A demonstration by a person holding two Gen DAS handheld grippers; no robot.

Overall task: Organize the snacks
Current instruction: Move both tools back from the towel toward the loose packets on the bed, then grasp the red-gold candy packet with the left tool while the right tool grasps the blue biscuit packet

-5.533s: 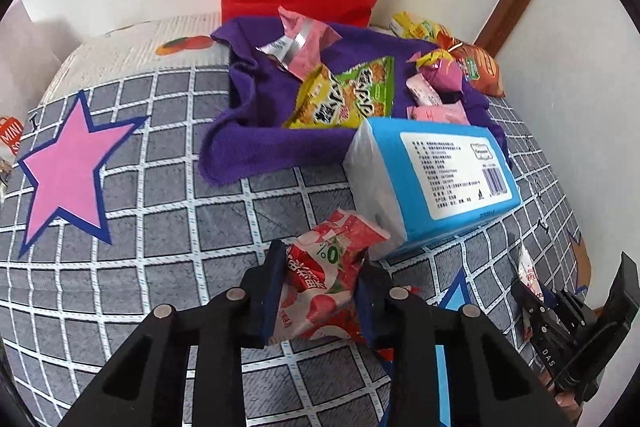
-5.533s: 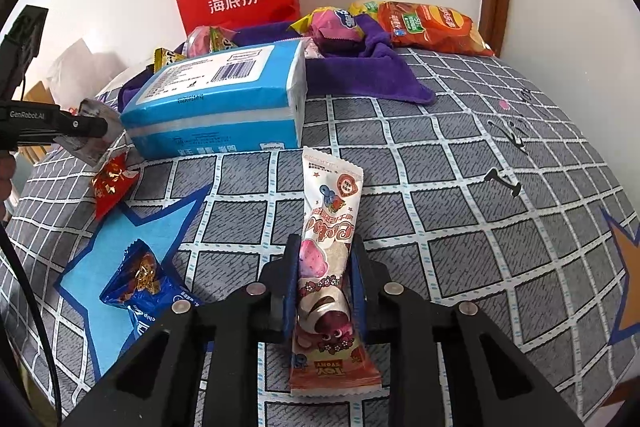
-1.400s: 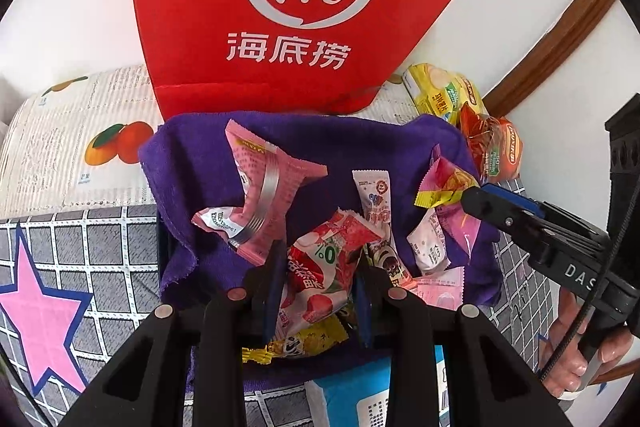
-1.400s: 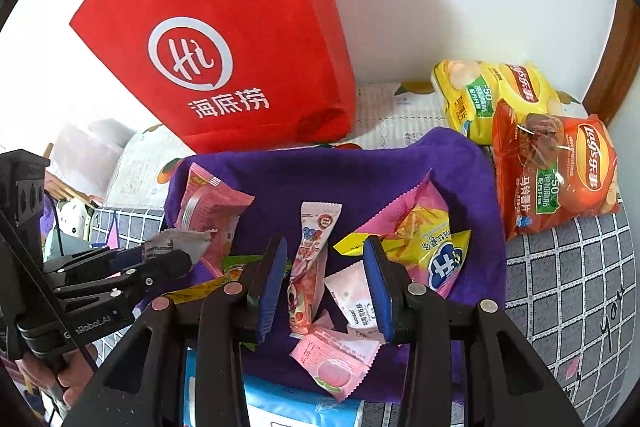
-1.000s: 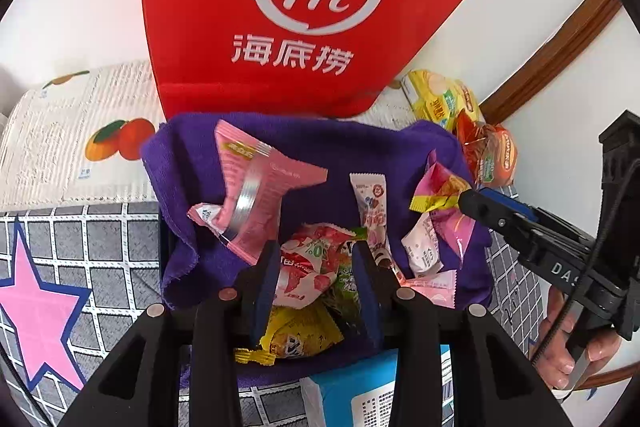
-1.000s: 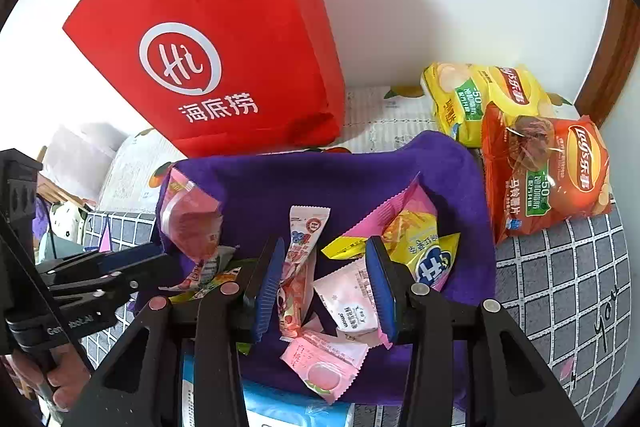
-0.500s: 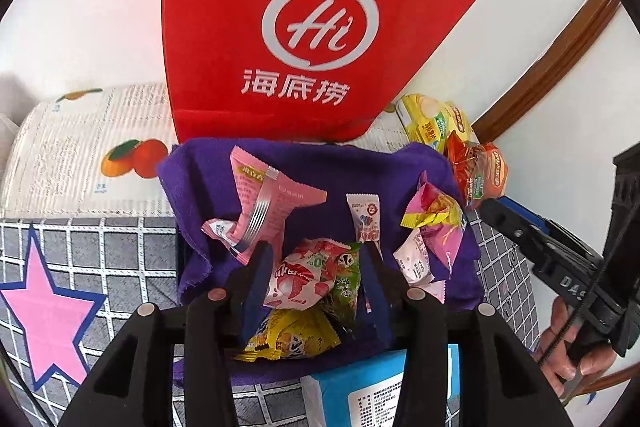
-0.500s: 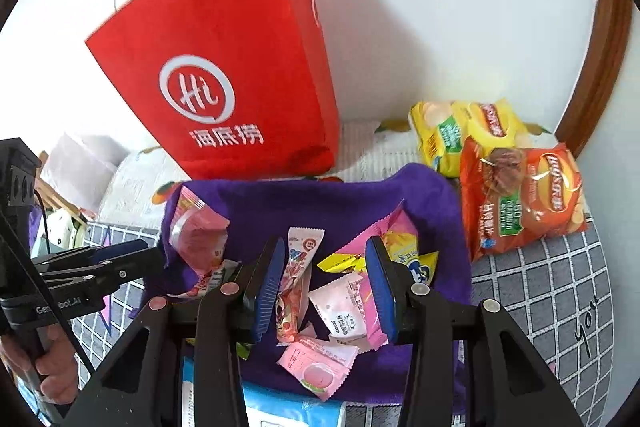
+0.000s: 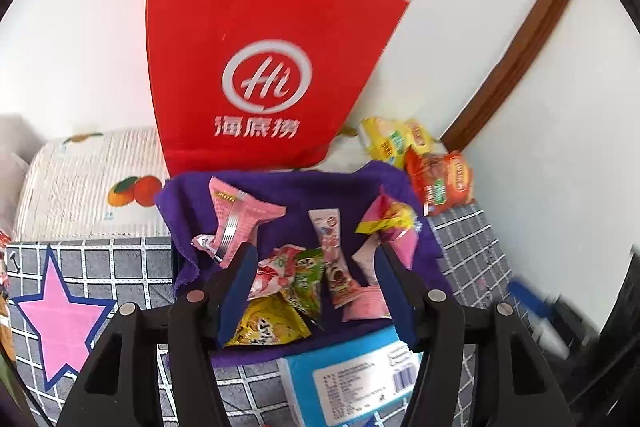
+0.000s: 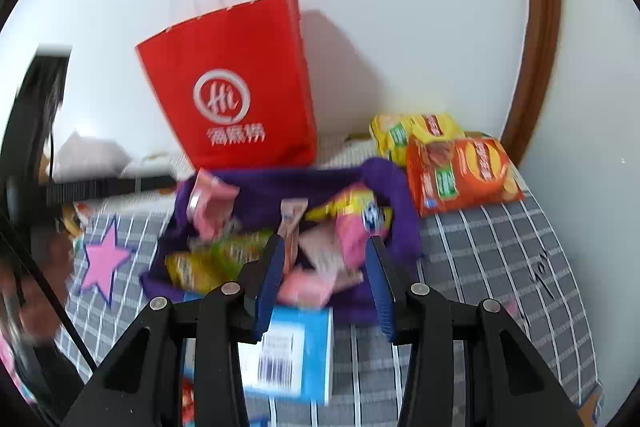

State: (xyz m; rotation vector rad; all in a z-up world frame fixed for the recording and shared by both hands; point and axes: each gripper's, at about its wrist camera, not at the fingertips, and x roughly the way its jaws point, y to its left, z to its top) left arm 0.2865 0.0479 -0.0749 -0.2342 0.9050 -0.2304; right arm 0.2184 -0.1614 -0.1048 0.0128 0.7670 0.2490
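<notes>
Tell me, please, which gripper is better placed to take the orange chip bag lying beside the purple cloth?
Probably the right gripper. Its jaws are open and empty, and the orange chip bag lies close on its side. The left gripper, also open, hovers over the snacks on the purple cloth, with the bag farther off.

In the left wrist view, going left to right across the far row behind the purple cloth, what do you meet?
Orange-print cushion → red paper bag → yellow chip bag → orange chip bag → brown wooden trim.
</notes>
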